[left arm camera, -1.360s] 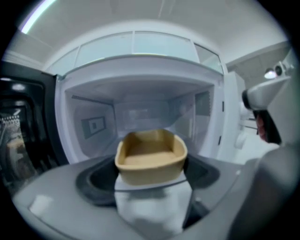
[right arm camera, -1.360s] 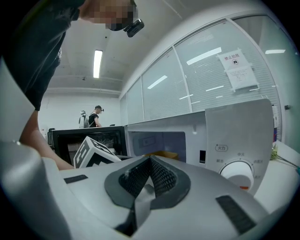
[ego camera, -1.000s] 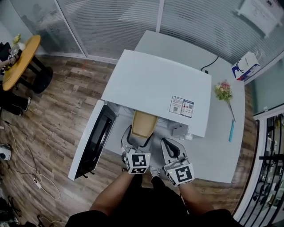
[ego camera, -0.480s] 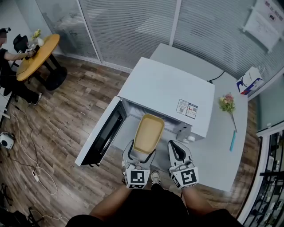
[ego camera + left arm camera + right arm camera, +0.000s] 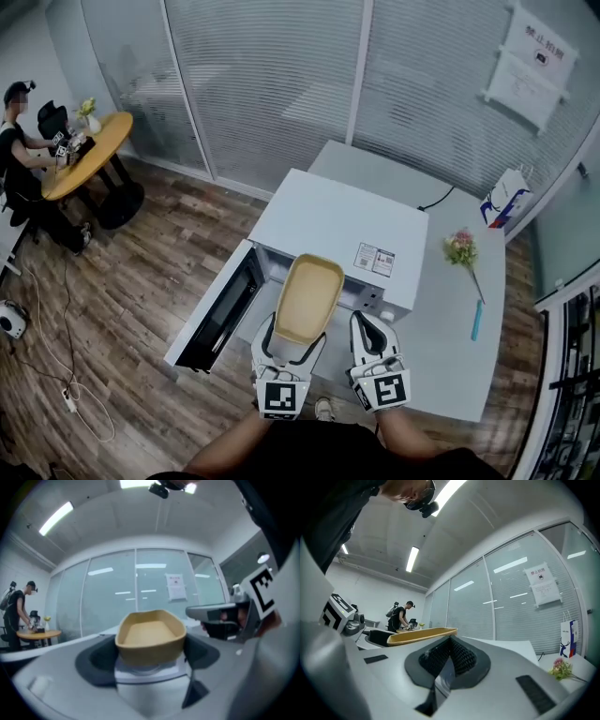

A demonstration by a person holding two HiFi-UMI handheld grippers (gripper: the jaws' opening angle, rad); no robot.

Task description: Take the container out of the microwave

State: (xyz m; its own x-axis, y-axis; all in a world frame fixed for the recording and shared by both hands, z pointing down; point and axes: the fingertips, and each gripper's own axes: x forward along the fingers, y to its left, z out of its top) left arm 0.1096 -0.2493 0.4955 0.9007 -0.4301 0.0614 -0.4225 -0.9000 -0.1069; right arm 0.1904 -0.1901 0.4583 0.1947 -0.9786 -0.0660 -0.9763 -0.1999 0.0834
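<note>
A tan oval container hangs in the air in front of and above the white microwave, whose door stands open to the left. My left gripper is shut on the container's near end. In the left gripper view the container sits between the dark pads, level with nothing inside that I can see. My right gripper floats just right of it, shut and holding nothing. In the right gripper view my right gripper has its pads meeting, and the container's rim shows to the left.
The microwave stands on a white table with a flower, a blue pen and a paper bag. A person sits at a round yellow table far left. Cables lie on the wooden floor.
The container has come out of the microwave's cavity and risen above it in my left gripper. Both grippers have moved up together.
</note>
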